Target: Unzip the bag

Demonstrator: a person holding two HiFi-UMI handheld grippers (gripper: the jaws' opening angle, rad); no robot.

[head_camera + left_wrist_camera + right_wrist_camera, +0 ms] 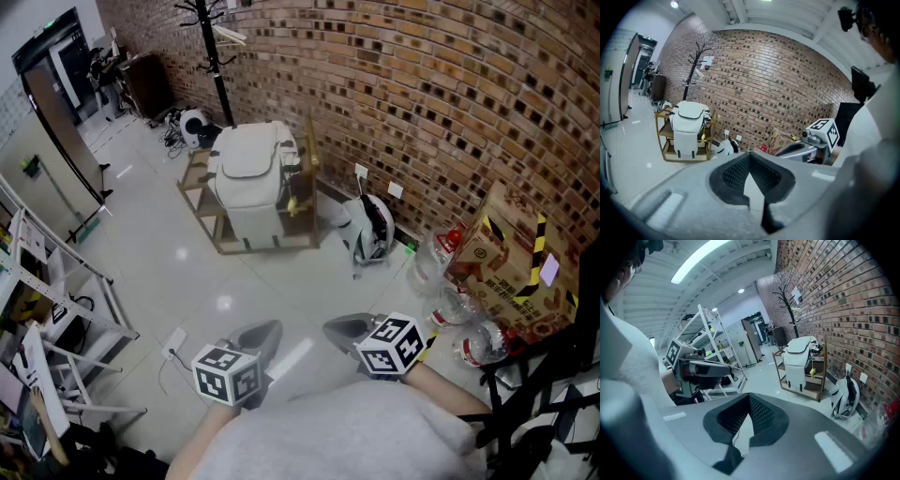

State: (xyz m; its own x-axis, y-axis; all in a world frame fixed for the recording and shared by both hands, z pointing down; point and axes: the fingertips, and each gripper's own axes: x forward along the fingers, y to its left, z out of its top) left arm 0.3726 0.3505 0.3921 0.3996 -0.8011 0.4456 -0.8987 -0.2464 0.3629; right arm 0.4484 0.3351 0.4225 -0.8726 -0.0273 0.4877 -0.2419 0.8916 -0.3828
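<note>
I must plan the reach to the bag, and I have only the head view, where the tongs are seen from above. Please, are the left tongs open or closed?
Observer: The left tongs are closed, tip to tip, with nothing between them.
Operator: And the right ones?
Observer: The right tongs are closed too, and empty.
Operator: Does the left one point at the bag?
Observer: Not straight. In the left gripper view the bag stands well to the left of the tongs' line, and far off.
</note>
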